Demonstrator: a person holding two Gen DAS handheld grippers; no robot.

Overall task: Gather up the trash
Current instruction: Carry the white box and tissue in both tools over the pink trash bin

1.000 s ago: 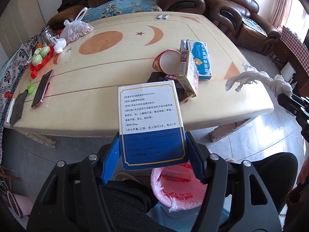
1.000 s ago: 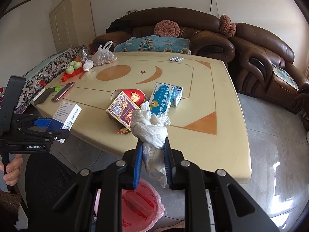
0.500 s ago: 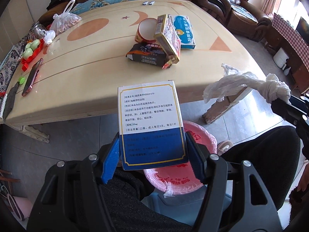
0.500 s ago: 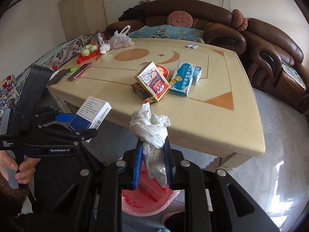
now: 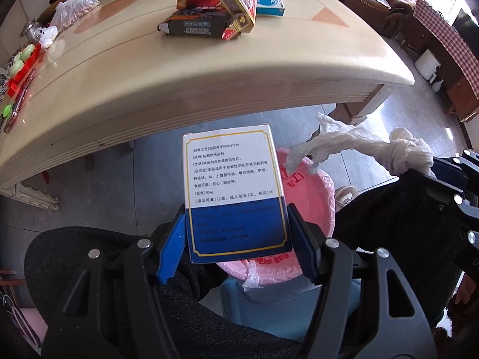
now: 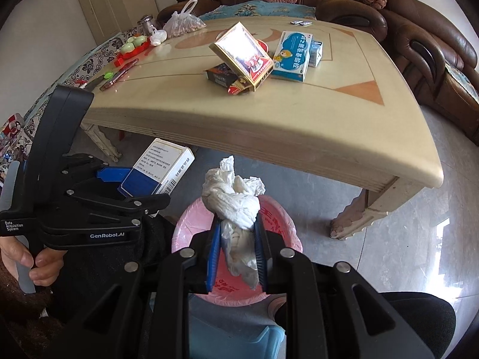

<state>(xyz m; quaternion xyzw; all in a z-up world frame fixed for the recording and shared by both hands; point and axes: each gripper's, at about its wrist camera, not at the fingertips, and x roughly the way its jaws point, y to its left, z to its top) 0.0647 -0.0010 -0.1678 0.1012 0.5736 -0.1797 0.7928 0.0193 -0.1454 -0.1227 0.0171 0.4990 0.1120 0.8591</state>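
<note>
- Left gripper (image 5: pixel 236 239): clamped across the width of the blue-and-white medicine box (image 5: pixel 233 191), blue pads on its two narrow edges near the bottom, box upright and poking forward over the pink-lined trash bin (image 5: pixel 317 191).
- Probably light, stiff card; likely empty, so crushable if squeezed harder. Grip low on the edges looks sound; should drop cleanly once let go.
- Right gripper (image 6: pixel 236 257): pinched on the lower part of a knotted wad of white tissue (image 6: pixel 232 197), knot bulging above the pads, held right above the bin's pink rim (image 6: pixel 278 209).
- Soft, featherweight, compressible; may cling to the pads or drift on release, so best let go low over the opening.
- Farther out, on the table (image 6: pixel 299 113): tilted gold-edged carton (image 6: pixel 242 53), dark flat packet (image 6: pixel 221 76) beneath it, blue-and-white box (image 6: pixel 292 55) beside. All rigid card, best taken across the short sides.
</note>
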